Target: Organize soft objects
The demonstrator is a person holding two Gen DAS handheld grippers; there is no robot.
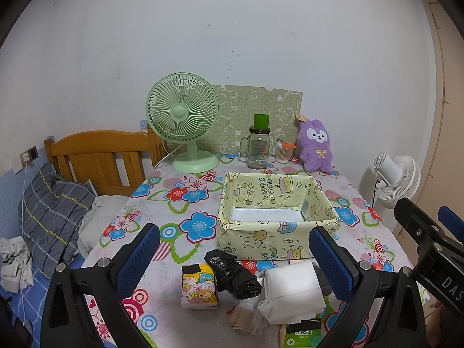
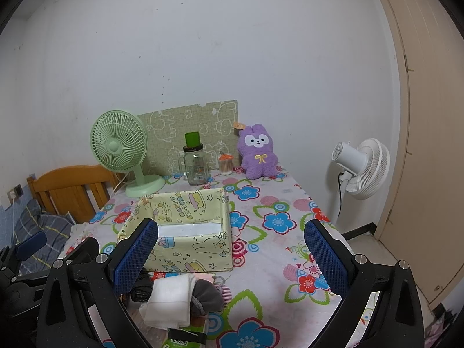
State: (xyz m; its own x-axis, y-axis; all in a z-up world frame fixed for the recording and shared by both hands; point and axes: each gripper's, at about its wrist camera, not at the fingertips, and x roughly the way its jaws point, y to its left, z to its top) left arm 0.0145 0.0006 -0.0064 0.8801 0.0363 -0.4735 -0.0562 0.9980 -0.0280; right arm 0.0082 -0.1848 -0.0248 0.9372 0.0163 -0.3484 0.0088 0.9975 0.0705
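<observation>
A yellow cartoon-print box [image 1: 275, 226] stands open in the middle of the flowered table; it also shows in the right wrist view [image 2: 185, 232]. In front of it lie a cartoon tissue pack [image 1: 199, 290], a crumpled black bag [image 1: 232, 275], a white folded cloth [image 1: 293, 293] and a green packet [image 1: 301, 333]. The white cloth [image 2: 171, 298] lies beside a grey pouch [image 2: 207, 293]. My left gripper [image 1: 233, 264] is open and empty above these items. My right gripper [image 2: 232, 261] is open and empty, to the right of the pile.
At the back of the table stand a green desk fan [image 1: 182, 121], a glass jar with a green cap [image 1: 258, 148], a cotton-swab holder [image 1: 284, 152] and a purple plush bunny [image 1: 316, 145]. A bed with a wooden headboard [image 1: 98, 156] lies left. A white floor fan [image 2: 359, 168] stands right.
</observation>
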